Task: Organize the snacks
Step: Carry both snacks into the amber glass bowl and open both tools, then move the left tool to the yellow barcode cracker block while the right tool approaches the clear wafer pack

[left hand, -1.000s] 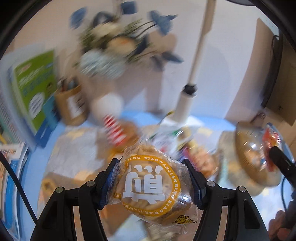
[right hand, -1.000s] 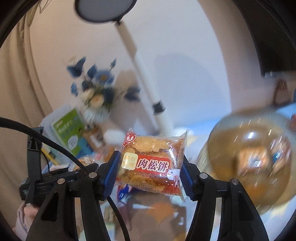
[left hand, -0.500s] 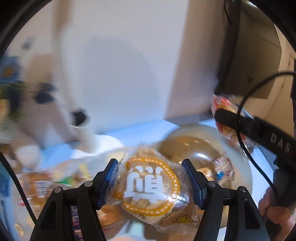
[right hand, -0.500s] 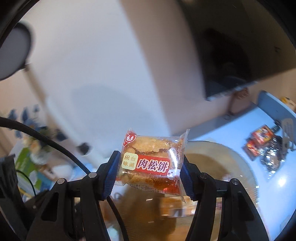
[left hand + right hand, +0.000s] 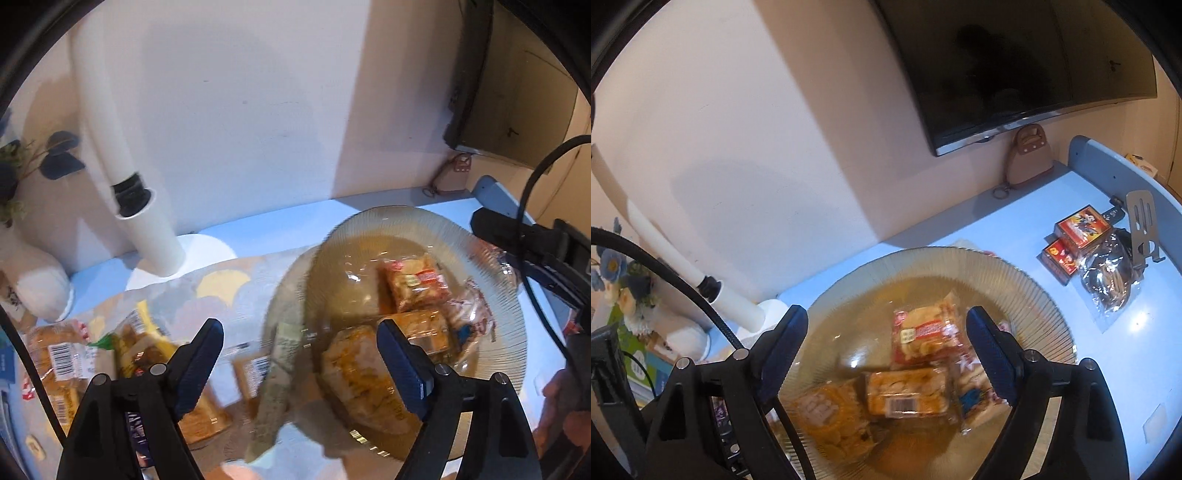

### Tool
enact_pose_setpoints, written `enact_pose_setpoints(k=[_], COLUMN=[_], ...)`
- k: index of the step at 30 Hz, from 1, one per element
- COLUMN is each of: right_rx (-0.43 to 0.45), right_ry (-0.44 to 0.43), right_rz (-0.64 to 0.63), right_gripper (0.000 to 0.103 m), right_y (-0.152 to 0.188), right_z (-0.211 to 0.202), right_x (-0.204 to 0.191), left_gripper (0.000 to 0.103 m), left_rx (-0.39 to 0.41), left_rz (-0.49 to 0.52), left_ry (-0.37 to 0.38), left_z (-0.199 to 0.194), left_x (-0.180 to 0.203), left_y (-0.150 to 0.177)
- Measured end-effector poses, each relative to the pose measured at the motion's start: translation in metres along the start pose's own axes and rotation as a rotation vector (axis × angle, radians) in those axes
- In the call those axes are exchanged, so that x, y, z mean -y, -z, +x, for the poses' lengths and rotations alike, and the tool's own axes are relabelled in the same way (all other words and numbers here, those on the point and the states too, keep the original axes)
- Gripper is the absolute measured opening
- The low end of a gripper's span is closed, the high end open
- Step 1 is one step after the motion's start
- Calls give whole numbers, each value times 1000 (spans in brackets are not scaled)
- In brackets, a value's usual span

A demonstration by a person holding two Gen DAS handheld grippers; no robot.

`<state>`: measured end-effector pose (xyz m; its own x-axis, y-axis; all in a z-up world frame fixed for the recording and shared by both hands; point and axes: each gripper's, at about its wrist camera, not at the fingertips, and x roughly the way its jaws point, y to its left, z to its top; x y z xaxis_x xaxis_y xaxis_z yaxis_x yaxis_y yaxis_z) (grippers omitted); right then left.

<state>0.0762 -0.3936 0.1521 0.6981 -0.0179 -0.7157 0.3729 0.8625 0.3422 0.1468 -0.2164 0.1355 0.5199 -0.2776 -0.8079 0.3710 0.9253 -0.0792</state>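
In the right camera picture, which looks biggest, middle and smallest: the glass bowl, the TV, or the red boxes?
Largest to smallest, as they look:
1. TV and glass bowl: both look huge, and the bowl is much nearer, so I won't rank them.
2. Red boxes: clearly smallest.

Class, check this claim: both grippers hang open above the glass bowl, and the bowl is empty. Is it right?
Not quite. Both the left gripper and right gripper are open above the glass bowl, but the right wrist view shows several snack packets lying in it.

blurred: round snack pack (image 5: pixel 833 417) print unreadable | cut off: flowers (image 5: pixel 14 173) at left edge
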Motion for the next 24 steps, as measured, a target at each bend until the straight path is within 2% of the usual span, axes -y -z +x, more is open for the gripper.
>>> enact_pose_setpoints(k=[7, 14, 17, 20, 24], right_rx=[-3, -29, -59, -92, -146], right_ry=[-68, -152, -180, -206, -262], right_rz=[-60, -149, -198, -260, -323], right_gripper=[88, 91, 91, 91, 91], right_y=[7, 28, 45, 68, 112], right_z=[-7, -10, -8, -3, 5], right_x=[-48, -111, -139, -167, -198], left_gripper=[83, 83, 84, 90, 93], left_rx=[18, 61, 71, 69, 28], left_rz=[-60, -154, -188, -206, -225], left_ry=[-39, -105, -138, -175, -170], left_z=[-19, -52, -67, -78, -74], left_x=[-46, -122, -159, -194, -235], left_y=[5, 15, 22, 35, 60])
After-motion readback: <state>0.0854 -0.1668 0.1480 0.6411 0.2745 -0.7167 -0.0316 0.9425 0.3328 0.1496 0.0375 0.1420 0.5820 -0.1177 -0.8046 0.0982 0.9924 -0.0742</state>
